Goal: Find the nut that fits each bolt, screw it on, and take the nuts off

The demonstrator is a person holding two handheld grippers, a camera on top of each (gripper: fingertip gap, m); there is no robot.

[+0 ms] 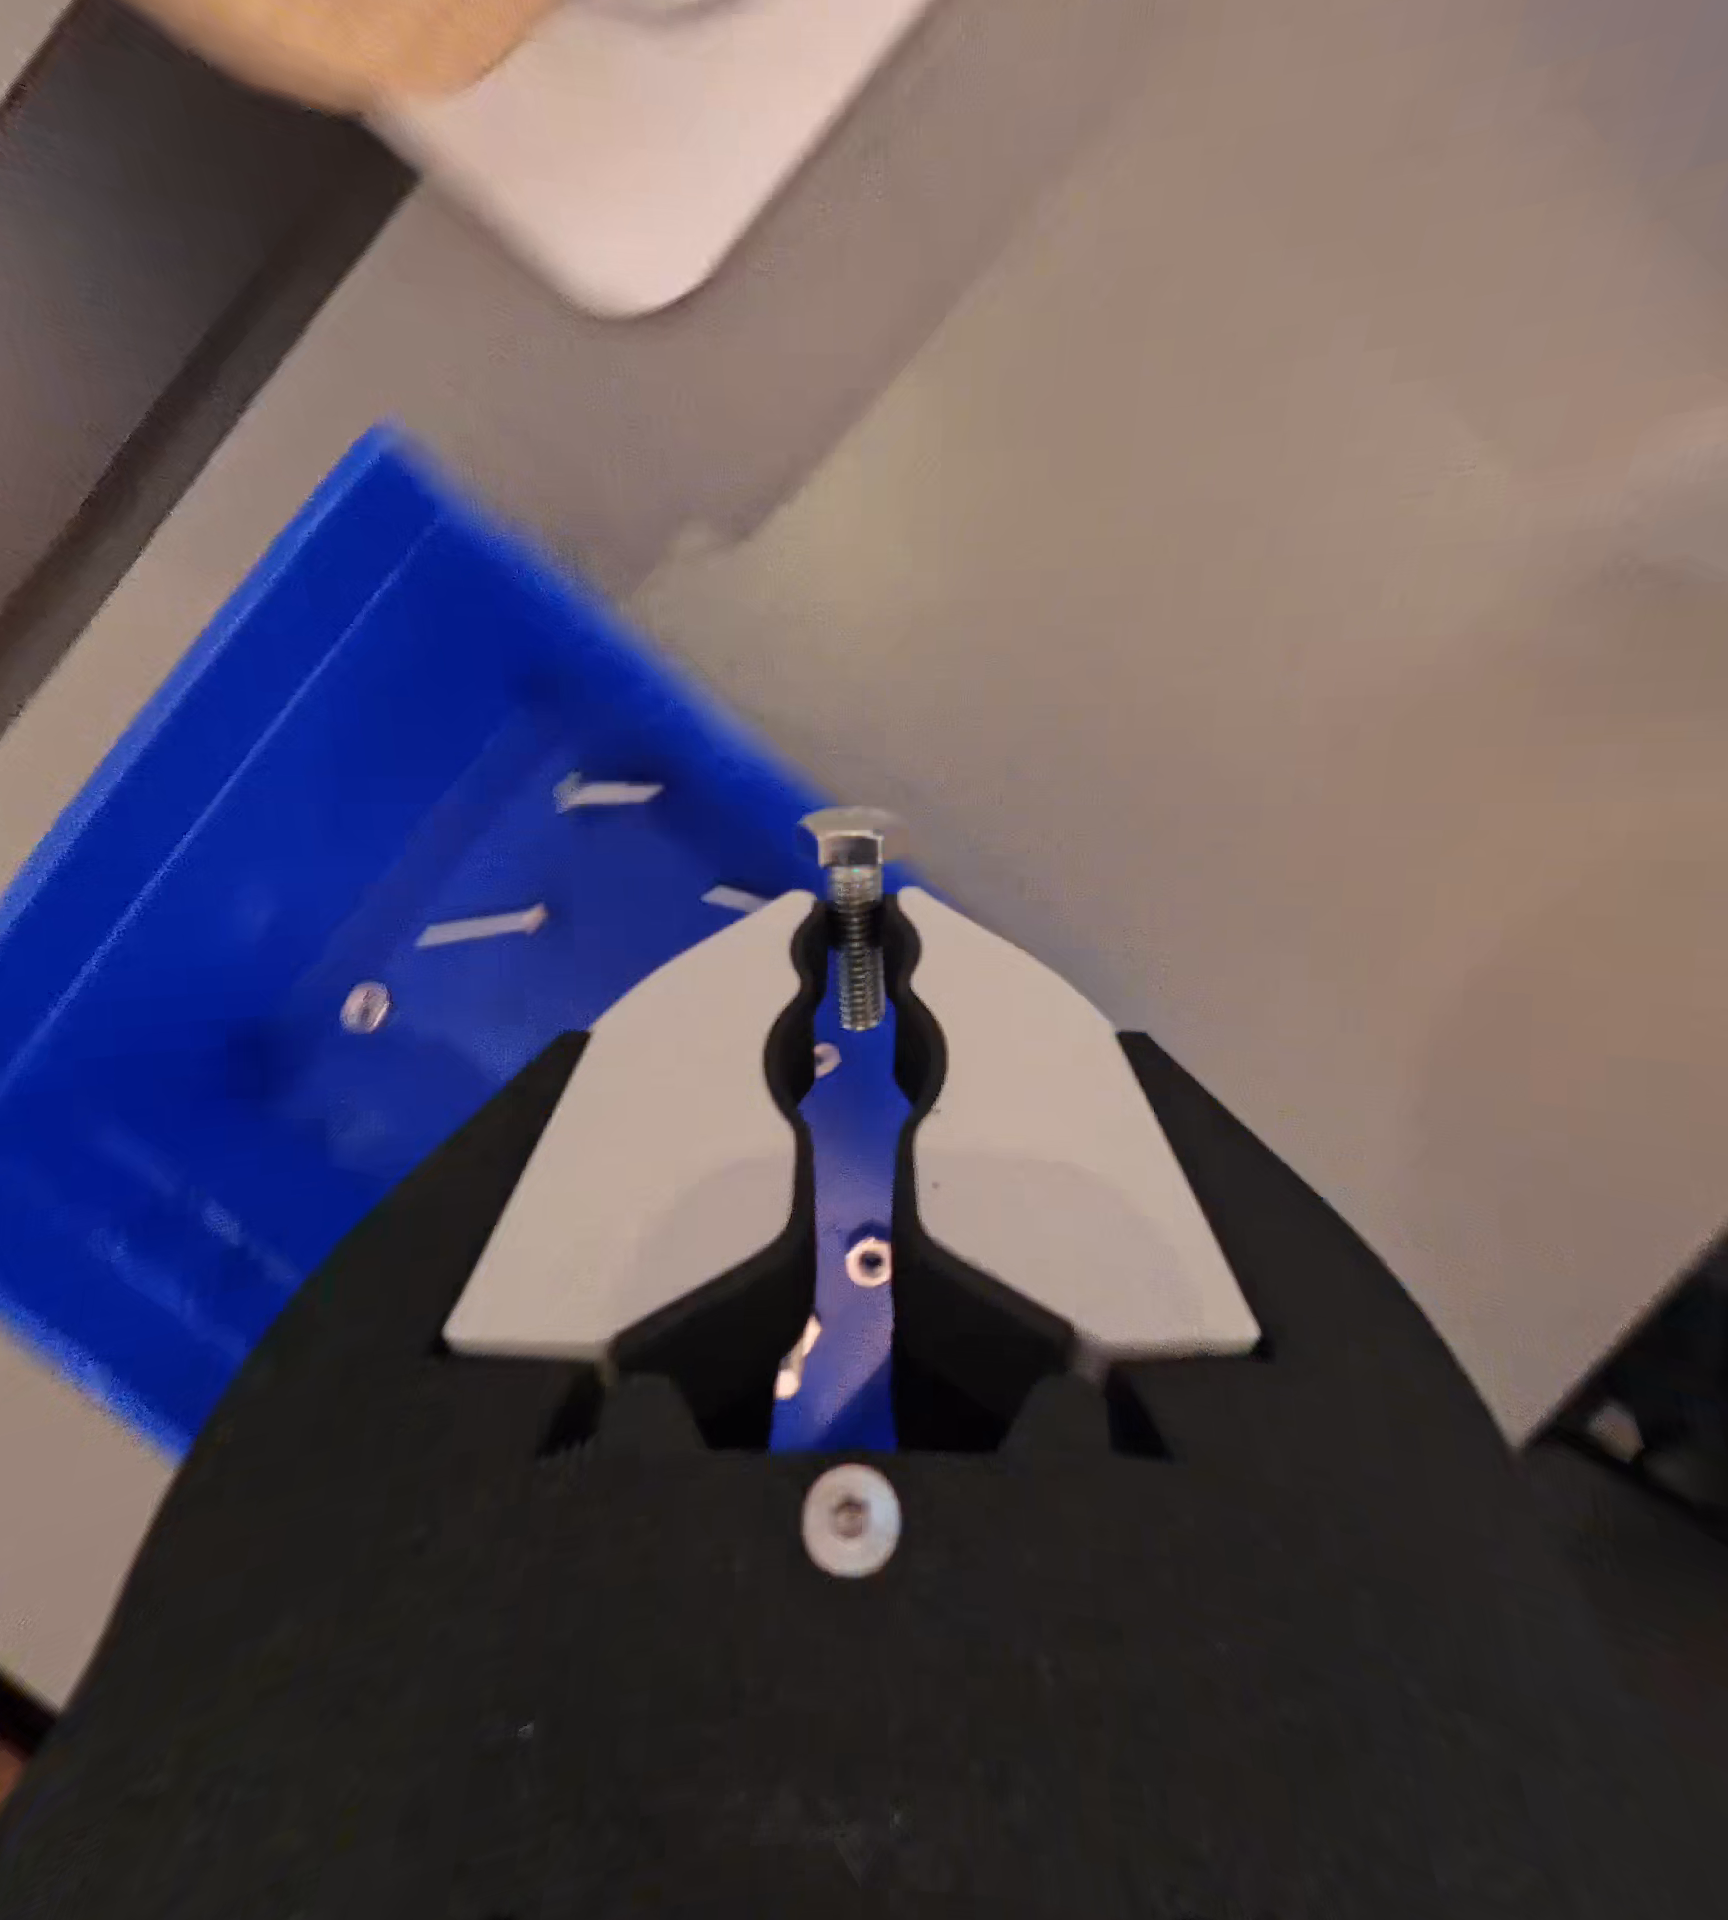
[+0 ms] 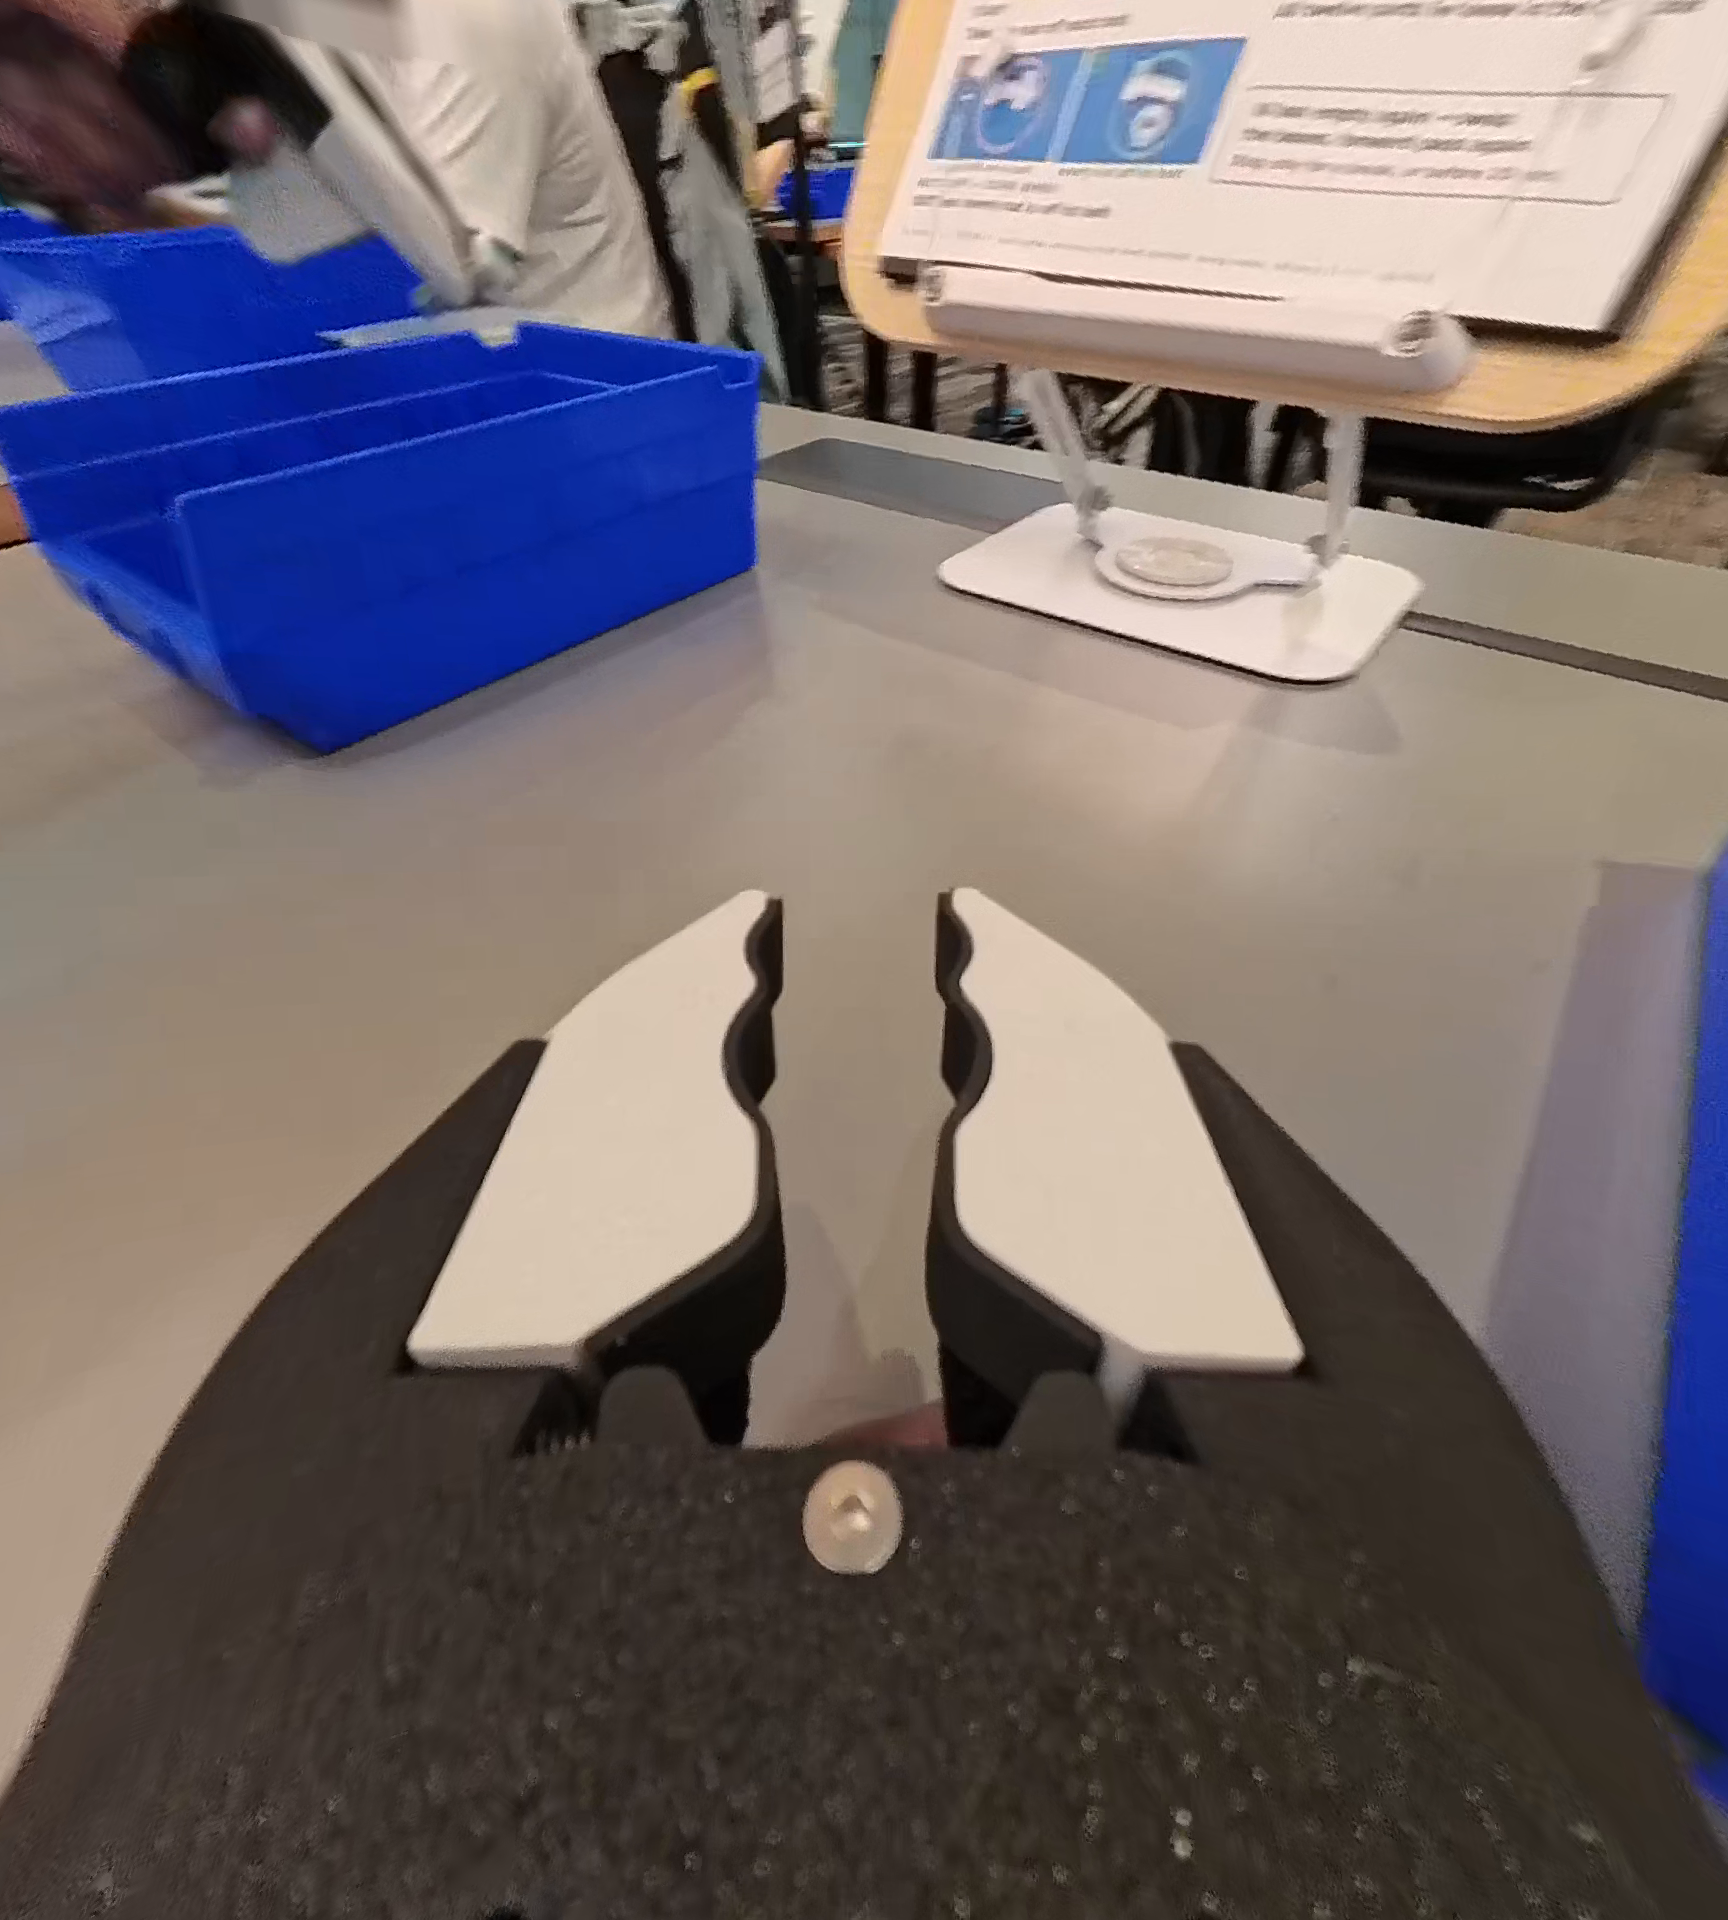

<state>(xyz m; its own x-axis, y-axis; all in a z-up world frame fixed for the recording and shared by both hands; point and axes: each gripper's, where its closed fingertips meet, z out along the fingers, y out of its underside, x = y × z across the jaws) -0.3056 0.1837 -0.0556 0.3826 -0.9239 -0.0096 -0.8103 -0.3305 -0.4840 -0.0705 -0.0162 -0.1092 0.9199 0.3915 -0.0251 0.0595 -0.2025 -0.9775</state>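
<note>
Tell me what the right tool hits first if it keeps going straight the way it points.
Probably the bare grey table: the open right tool points low across it, between the blue bin and white stand. Depth unclear.

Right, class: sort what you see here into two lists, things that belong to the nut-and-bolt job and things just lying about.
Part of the job:
- bolt, gripped in the left tool
- loose nuts and bolts in the blue bin
- right tool, open and empty

Just lying about:
- white stand holding an instruction sheet
- other blue bins
- grey table
</note>
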